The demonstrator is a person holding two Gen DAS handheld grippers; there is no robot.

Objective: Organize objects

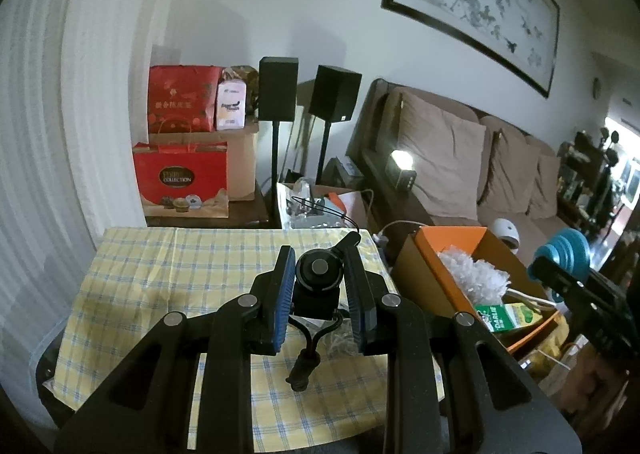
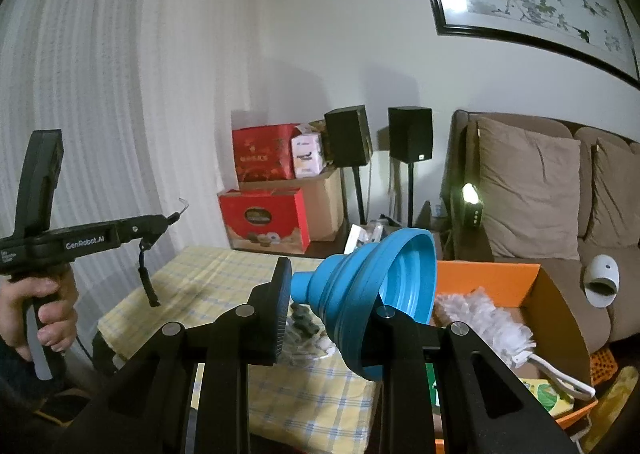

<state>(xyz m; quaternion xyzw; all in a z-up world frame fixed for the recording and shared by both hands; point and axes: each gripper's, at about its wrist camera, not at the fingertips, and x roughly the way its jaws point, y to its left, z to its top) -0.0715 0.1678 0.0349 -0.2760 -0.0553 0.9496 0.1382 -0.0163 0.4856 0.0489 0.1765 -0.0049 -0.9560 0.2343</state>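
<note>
Ribbed blue funnel (image 2: 372,294) in right gripper (image 2: 320,278), round black bell (image 1: 318,274) in left gripper (image 1: 318,260)

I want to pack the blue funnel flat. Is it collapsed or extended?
Extended: the funnel, clamped in the right gripper, shows stepped rings stretched from wide mouth to narrow spout.

A small black camera-like device (image 1: 318,282) with a round lens and dangling wrist strap sits clamped above the checked tablecloth. A blue collapsible funnel (image 2: 372,290) lies tilted, mouth facing right, beside an orange box (image 2: 520,278) holding a white fluffy duster (image 2: 480,318)
</note>
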